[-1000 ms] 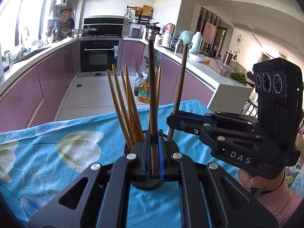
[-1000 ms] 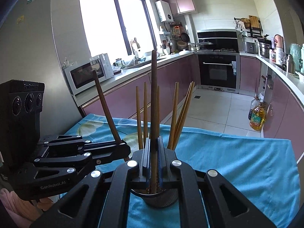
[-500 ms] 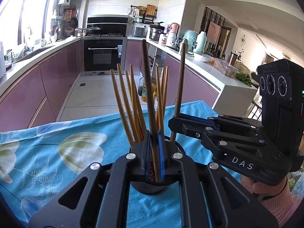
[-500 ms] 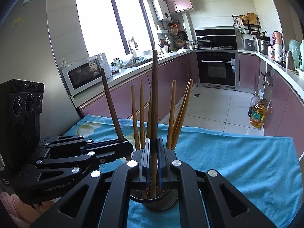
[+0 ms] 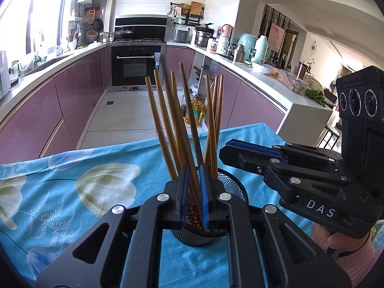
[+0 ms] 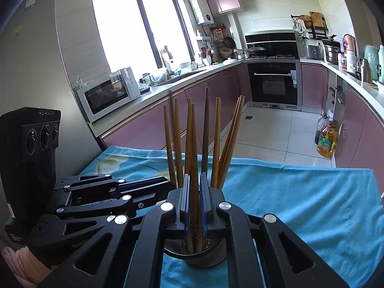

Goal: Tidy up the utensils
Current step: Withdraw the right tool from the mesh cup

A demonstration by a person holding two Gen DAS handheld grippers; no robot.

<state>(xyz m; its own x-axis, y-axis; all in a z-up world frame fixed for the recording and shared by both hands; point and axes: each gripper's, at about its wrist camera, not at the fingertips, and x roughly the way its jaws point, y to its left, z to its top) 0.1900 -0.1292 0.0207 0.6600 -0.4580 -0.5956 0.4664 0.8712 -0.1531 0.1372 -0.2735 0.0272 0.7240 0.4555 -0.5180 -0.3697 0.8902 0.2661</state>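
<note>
A black mesh holder (image 5: 231, 188) (image 6: 204, 258) stands on the blue flowered tablecloth (image 5: 72, 192) with several brown chopsticks upright in it. My left gripper (image 5: 194, 168) (image 6: 168, 183) hovers over its rim with the pads a crack apart. A dark chopstick (image 5: 189, 110) leans loose between them, its lower end down in the holder. My right gripper (image 6: 194, 175) (image 5: 224, 150) comes in from the other side and its jaws are opening. A chopstick (image 6: 195, 139) stands free in the narrow gap, resting in the holder.
The table's far edge (image 6: 288, 165) drops to a tiled kitchen floor with an oil bottle (image 6: 326, 141). Purple cabinets, an oven and a microwave (image 6: 108, 96) line the room. A hand in a pink sleeve (image 5: 348, 252) holds the right gripper.
Both chopsticks have slid down through the pads into the holder and now stand about level with the others. The left one leans further over. Both pairs of pads have eased slightly apart.
</note>
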